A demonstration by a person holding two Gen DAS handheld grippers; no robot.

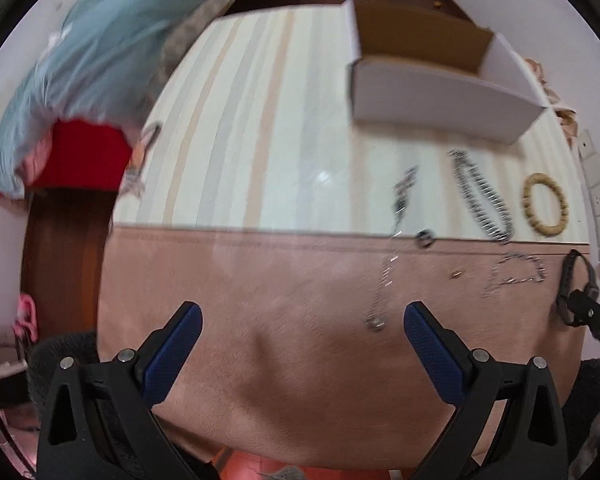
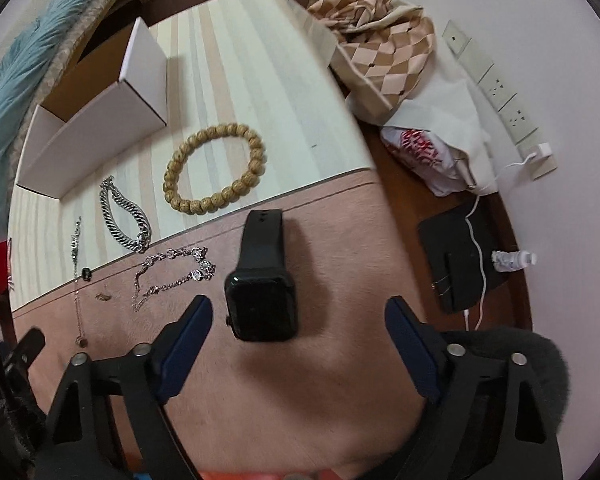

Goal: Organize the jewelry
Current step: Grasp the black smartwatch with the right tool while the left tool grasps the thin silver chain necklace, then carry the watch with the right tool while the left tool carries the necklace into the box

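Note:
A black smartwatch lies on the pink cloth, just ahead of and between the fingers of my open right gripper. It shows at the right edge in the left wrist view. A wooden bead bracelet, a chunky silver chain, a jewelled bracelet and a thin necklace lie on the table. An open white box stands behind them. My left gripper is open and empty over the pink cloth.
A striped tablecloth covers the far part of the table. A checkered bag, a white plastic bag and a black device with a white cable lie to the right. Blue bedding is at the left.

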